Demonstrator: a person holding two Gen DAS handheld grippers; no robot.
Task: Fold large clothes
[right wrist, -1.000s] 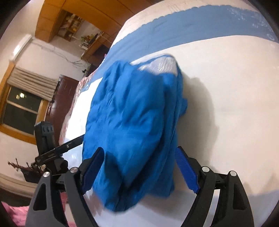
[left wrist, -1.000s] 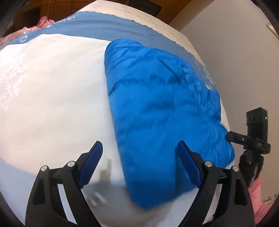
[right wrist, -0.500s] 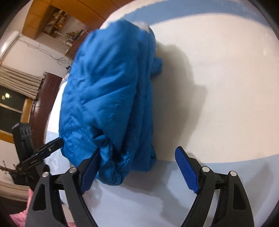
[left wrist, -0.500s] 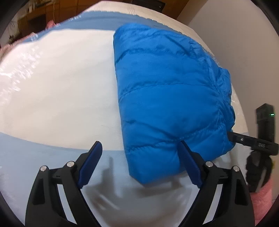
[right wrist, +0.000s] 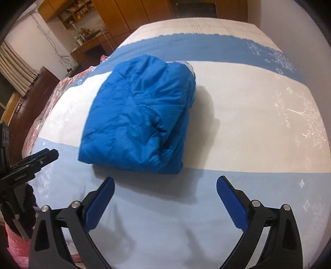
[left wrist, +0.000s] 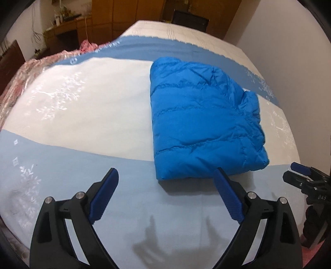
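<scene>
Nearest you, your left gripper (left wrist: 165, 194) hangs above the pale blue band of the bedspread (left wrist: 62, 165) with its jaws spread wide and opening further; nothing lies between the blue pads, and the right-hand pad only overlaps the jacket's near edge in the view. Your right gripper (right wrist: 165, 198) is in the same condition: jaws wide, opening, empty, over the same pale band. Each gripper shows at the edge of the other's view, the right one low at the right of the left wrist view, the left one at the left of the right wrist view.

Just beyond the fingertips, the blue puffer jacket (left wrist: 198, 124) lies folded into a compact bundle on the bed. It rests mostly on the white middle band, its near edge reaching the pale blue band. Neither gripper touches it.

Farther off, a darker blue band crosses the bedspread. A pink wrapped bundle (left wrist: 31, 68) lies at the bed's left edge, and wooden cabinets (right wrist: 124, 12) stand behind.
</scene>
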